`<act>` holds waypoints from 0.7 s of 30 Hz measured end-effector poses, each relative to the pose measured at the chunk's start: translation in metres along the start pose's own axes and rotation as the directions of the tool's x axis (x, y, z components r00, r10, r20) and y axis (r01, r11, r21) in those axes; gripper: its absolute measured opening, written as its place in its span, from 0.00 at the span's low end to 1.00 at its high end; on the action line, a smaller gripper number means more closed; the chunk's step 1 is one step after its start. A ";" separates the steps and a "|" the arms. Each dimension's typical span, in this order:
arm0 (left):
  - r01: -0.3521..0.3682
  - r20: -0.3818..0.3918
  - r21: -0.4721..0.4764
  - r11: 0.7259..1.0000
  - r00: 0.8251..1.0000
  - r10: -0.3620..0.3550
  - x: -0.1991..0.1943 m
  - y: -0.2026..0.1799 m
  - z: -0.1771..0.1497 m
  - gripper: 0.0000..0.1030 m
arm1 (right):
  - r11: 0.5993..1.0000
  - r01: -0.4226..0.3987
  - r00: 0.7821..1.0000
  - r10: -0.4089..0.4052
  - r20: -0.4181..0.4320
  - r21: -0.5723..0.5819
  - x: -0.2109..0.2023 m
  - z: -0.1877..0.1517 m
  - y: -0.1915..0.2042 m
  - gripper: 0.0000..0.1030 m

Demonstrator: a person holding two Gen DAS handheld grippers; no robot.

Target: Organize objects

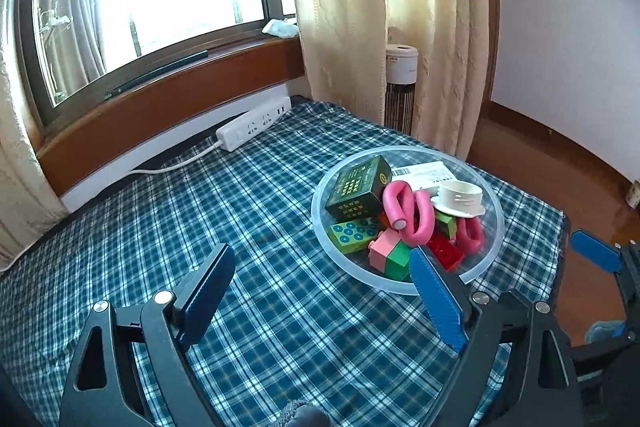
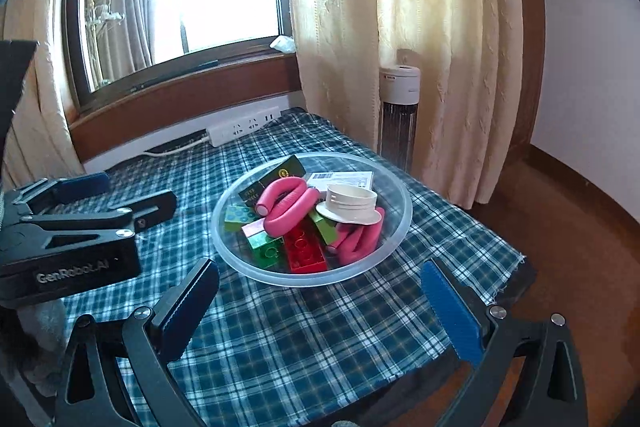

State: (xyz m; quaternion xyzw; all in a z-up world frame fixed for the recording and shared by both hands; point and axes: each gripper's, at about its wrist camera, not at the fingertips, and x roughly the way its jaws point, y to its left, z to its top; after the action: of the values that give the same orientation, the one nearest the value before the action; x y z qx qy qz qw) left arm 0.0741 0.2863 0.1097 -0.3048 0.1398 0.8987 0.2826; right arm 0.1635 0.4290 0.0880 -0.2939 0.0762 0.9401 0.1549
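Both grippers hover with fingers spread wide, gripping nothing — the left gripper (image 1: 320, 291) just short of the clear round plastic bowl (image 1: 494, 195), the right gripper (image 2: 320, 303) likewise. Ahead in the bowl lie pink foam curlers (image 2: 286, 205), coloured blocks — and a dark green box (image 1: 358, 189).

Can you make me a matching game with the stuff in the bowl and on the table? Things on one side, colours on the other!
Things:
1. foam roller
2. cap
3. long brick
4. power strip

Colours or places:
A. white, on the cloth near the window
B. red
C. pink
D. cream, on top of the pile

Pairs: 1-C, 2-D, 3-B, 4-A
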 end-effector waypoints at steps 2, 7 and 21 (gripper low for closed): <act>-0.003 -0.003 0.001 1.000 1.000 0.003 0.001 -0.003 0.001 0.87 | 1.000 -0.001 1.000 0.001 -0.011 0.002 0.004 0.000 -0.002 0.99; 0.000 -0.002 0.001 1.000 1.000 0.000 0.002 -0.003 0.001 0.87 | 1.000 0.002 1.000 -0.002 -0.026 -0.001 0.011 -0.001 -0.004 0.99; 0.019 -0.032 0.002 1.000 0.999 -0.019 0.015 -0.010 0.005 0.87 | 1.000 0.004 0.999 -0.004 -0.047 0.005 0.027 -0.002 -0.011 0.99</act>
State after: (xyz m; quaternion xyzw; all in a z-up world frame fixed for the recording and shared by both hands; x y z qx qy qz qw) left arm 0.0683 0.3029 0.1035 -0.3200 0.1421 0.8910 0.2892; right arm 0.1471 0.4454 0.0707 -0.3156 0.0817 0.9325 0.1556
